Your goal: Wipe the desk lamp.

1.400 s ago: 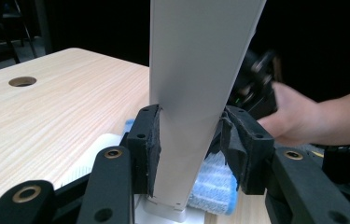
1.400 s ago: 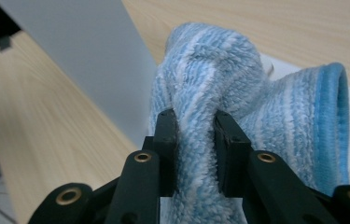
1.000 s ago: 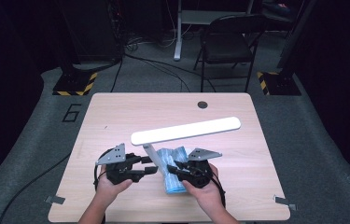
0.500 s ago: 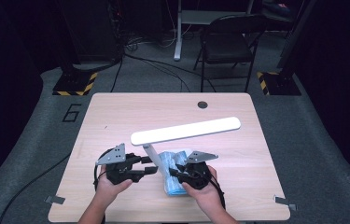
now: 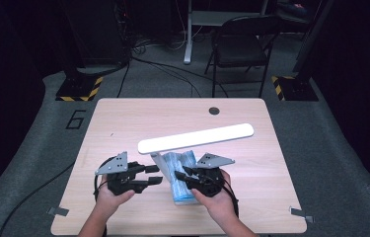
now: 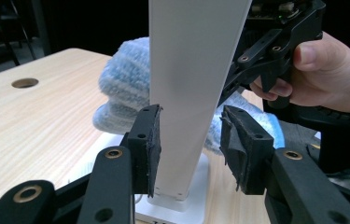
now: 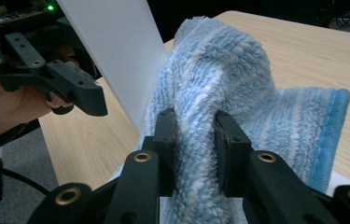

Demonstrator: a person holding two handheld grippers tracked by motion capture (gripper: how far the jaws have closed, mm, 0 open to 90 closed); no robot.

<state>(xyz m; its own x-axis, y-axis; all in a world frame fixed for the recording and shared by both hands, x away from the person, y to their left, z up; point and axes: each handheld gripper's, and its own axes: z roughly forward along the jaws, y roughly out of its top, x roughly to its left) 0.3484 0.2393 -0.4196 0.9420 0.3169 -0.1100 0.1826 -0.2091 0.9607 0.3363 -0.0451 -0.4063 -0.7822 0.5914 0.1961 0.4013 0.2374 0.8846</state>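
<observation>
Right gripper view shows the blue cloth (image 7: 238,88) bunched against the white lamp post (image 7: 116,51), at six o'clock on the table (image 5: 123,123). The right gripper (image 7: 195,140) pinches a fold of it. The left gripper (image 6: 189,140) straddles the post, jaws apart around it, one pad touching.

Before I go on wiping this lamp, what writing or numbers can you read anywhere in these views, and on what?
"6": a large pale numeral on the grey floor left of the table.
No readable text on the lamp, the blue cloth, or either gripper.
</observation>
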